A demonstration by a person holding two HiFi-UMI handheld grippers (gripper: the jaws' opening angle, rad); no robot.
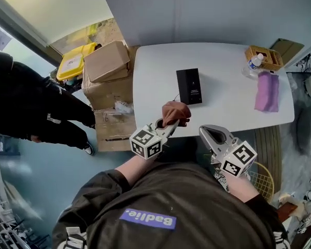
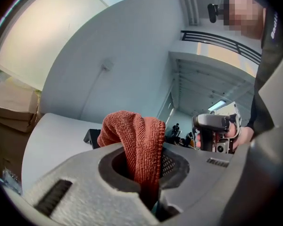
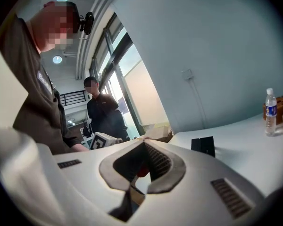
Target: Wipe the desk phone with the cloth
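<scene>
Near table edge, 6 o'clock: left gripper (image 1: 167,127), jaws pinching rust-red terry cloth (image 1: 175,113), which bunches up above them.
Right gripper (image 1: 206,132): 3 o'clock of left, off the table; jaws pressed together, nothing held.
Phone: black rectangular desk phone (image 1: 189,86) flat on white table (image 1: 150,82), 12 o'clock of cloth; contact unclear.

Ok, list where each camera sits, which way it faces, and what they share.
Head view: on the person's head, facing steeply down at the white rectangular table; shows dark jacket, left hand-held gripper, right hand-held gripper.
Left gripper view: on that gripper, facing along jaws shut on the rust-red terry cloth; shows the jacket.
Right gripper view: on that gripper, facing along shut, empty jaws across the table; shows the jacket.
Shared: all three show the black rectangular desk phone.
</scene>
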